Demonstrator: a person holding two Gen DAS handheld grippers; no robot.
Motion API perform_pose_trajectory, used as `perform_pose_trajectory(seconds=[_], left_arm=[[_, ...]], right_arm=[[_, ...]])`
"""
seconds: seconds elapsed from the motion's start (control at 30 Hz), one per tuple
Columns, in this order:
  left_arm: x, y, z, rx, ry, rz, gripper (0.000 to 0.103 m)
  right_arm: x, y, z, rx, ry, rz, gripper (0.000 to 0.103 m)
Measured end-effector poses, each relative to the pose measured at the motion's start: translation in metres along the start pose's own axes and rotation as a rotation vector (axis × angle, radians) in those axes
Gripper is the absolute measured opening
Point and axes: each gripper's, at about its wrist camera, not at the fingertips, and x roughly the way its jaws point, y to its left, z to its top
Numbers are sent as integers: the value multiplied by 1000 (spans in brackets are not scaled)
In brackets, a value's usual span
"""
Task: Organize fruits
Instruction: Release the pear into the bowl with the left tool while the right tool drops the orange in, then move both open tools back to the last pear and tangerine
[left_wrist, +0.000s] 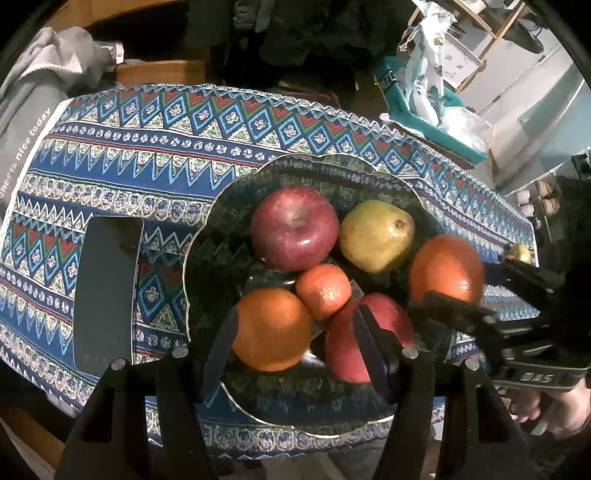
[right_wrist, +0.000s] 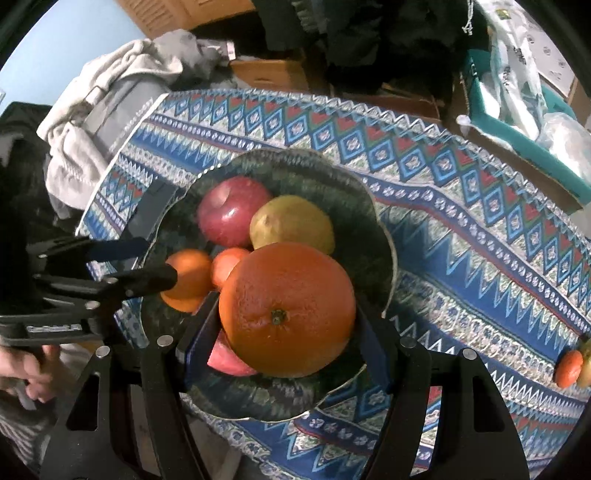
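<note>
**Large orange held over a crowded fruit bowl**

Left wrist view: The left gripper (left_wrist: 295, 347) hangs over the dark scalloped bowl (left_wrist: 207, 229) with its jaws partly apart and nothing pressed between them; an orange (left_wrist: 271, 328) and a red apple (left_wrist: 384, 325) lie in the bowl below its fingers. Also in the bowl are a second red apple (left_wrist: 293, 227), a pear (left_wrist: 375, 234) and a small mandarin (left_wrist: 323, 290). The right gripper (left_wrist: 456, 291) enters from the right, holding the large orange (left_wrist: 445, 267) above the bowl's right edge. A dark phone (left_wrist: 105, 291) lies flat on the patterned cloth (left_wrist: 147, 147) left of the bowl, close to its rim. Grey fabric at the far left carries white writing, "is nice today". The cloth beyond the bowl is open as far as the desk's far edge.

Right wrist view: The right gripper (right_wrist: 286, 332) is clamped on the large orange (right_wrist: 286, 310), stem end up, over the near half of the bowl (right_wrist: 369, 221). The left gripper (right_wrist: 155, 262) reaches in from the left above the bowl's rim. A mandarin (right_wrist: 569, 365) and another fruit, cut off by the frame, sit at the cloth's right edge, well apart from the bowl. A broad stretch of cloth lies bare between them.
</note>
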Motion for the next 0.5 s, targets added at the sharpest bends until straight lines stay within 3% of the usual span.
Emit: perform_pose_trajectory(seconds=[0.3,0.5], left_arm=[[-16,-16,-5,54,-41,15,66],[-24,-29,-3,67,-65,1,71]], right_arm=[[-34,-7,11,44,-95,17,72],[-64,-4,11,-11,-151,-97,72]])
